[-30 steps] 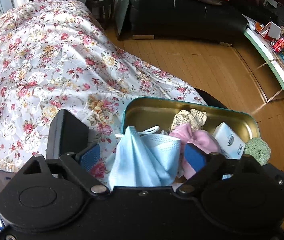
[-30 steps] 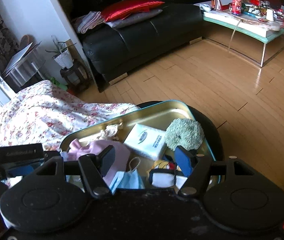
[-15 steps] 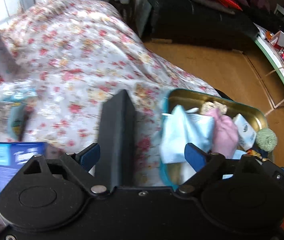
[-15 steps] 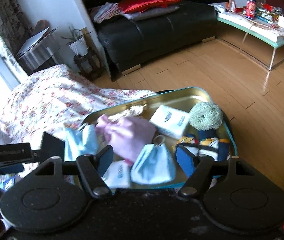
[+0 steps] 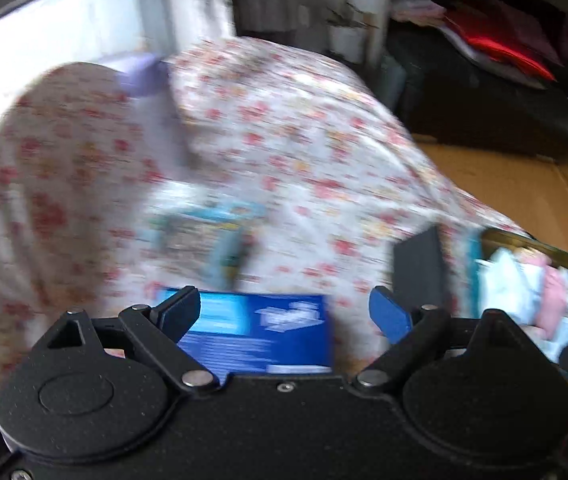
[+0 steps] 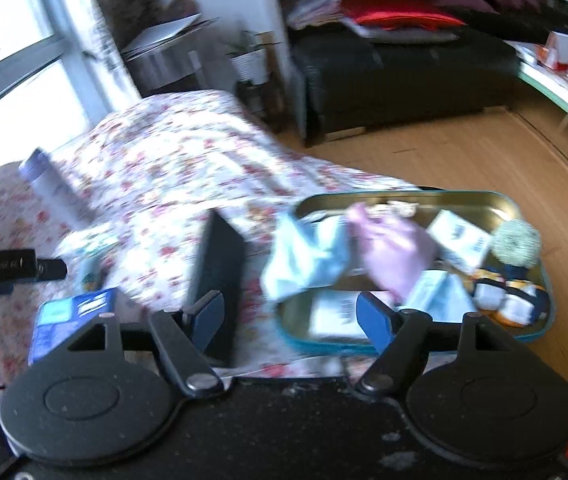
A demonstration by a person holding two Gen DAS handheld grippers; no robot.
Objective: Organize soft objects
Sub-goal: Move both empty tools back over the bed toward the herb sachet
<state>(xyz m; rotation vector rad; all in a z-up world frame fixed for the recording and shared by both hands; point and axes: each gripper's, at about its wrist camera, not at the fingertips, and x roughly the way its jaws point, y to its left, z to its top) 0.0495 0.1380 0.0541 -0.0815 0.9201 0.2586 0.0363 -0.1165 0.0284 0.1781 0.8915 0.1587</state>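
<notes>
A gold tin with a teal rim (image 6: 404, 196) lies on the flowered cloth and holds soft things: a blue face mask (image 6: 304, 252) over its left edge, a pink pouch (image 6: 392, 244), a white tissue pack (image 6: 460, 240), a green puff (image 6: 518, 240) and a dark plush (image 6: 508, 300). My right gripper (image 6: 292, 318) hovers near the tin's left end, jaws opening, nothing pressed between them. My left gripper (image 5: 282, 312) stands open over a blue box (image 5: 260, 328). The tin (image 5: 544, 248) sits far right in the blurred left wrist view.
A black upright slab (image 6: 216, 272) stands on the flowered cloth (image 5: 284, 152) between tin and blue box (image 6: 72, 316). A teal packet (image 5: 208, 236) and a purple-capped bottle (image 6: 52, 188) lie further left. A black sofa (image 6: 396, 68) and wooden floor (image 6: 464, 152) are behind.
Both views have swung left, away from the tin. The blue mask once in front of the left fingers now lies at the tin's edge; the blue box shows there instead. The right jaws stand wider.
</notes>
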